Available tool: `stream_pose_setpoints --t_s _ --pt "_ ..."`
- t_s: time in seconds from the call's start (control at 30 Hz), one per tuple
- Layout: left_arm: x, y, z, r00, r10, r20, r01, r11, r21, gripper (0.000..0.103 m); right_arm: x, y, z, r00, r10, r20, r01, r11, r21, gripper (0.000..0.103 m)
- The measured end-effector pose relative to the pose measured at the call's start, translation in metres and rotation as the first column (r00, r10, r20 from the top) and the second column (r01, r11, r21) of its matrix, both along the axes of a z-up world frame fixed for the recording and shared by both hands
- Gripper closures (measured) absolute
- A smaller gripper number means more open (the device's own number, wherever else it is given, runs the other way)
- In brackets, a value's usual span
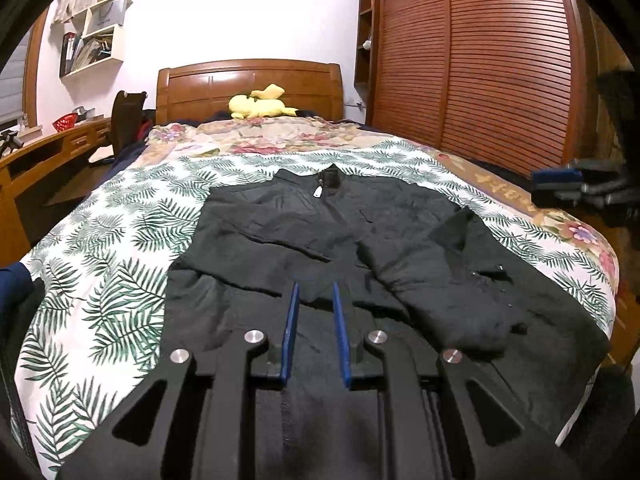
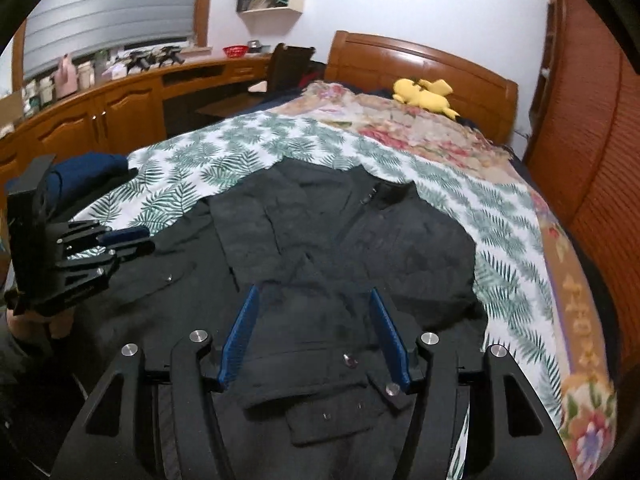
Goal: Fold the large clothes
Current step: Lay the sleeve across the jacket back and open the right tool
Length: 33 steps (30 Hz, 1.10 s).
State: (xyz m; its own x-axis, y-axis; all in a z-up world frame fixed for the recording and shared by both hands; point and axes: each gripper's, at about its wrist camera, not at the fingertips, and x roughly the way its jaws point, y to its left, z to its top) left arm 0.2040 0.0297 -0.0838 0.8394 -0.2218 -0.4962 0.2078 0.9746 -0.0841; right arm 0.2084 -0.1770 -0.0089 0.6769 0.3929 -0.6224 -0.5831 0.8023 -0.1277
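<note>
A large black jacket [image 1: 320, 232] lies front up on the bed, collar toward the headboard, both sleeves folded in over the chest. It also shows in the right wrist view [image 2: 344, 240]. My left gripper [image 1: 316, 286] hovers over the jacket's lower part, its blue fingers [image 1: 291, 320] a narrow gap apart and holding nothing. My right gripper [image 2: 314, 290] is wide open above the jacket's hem and pocket flap, empty. The left gripper also shows in the right wrist view [image 2: 132, 240], and the right gripper shows at the right edge of the left wrist view [image 1: 560, 188].
The bed has a palm-leaf sheet [image 1: 120, 280] and a floral quilt [image 1: 260, 136] near the wooden headboard [image 1: 248, 84]. A yellow plush toy [image 1: 260, 106] lies at the head. Folded dark blue cloth [image 2: 88, 172] sits at the bed's left. A desk [image 2: 120, 100] stands left, a wardrobe [image 1: 480, 60] right.
</note>
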Motion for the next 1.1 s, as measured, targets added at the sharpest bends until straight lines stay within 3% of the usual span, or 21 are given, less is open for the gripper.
stream_pose_setpoints --t_s 0.37,0.5,0.83,0.93,1.1 --pt "-0.002 -0.038 -0.004 0.998 -0.069 -0.006 0.07 0.997 0.043 0.088 0.01 -0.064 -0.085 0.978 -0.177 -0.11 0.185 0.981 0.064 0.045" --pt "-0.003 -0.056 -0.004 0.994 -0.108 0.0 0.108 0.993 0.044 0.088 0.009 -0.077 -0.103 0.97 -0.221 -0.105 0.228 0.972 0.061 0.045" --pt "-0.009 -0.107 0.002 0.974 -0.224 0.019 0.223 0.973 0.054 0.077 -0.005 -0.105 -0.096 0.966 -0.238 -0.102 0.25 0.961 0.121 0.045" --pt "-0.005 -0.126 0.003 0.962 -0.272 -0.014 0.272 0.961 0.045 0.073 -0.008 -0.11 -0.092 0.965 -0.242 -0.099 0.253 0.959 0.131 0.045" --pt "0.001 -0.157 0.004 0.95 -0.306 -0.064 0.311 0.945 0.102 0.065 -0.015 -0.117 -0.092 0.968 -0.236 -0.086 0.246 0.962 0.119 0.045"
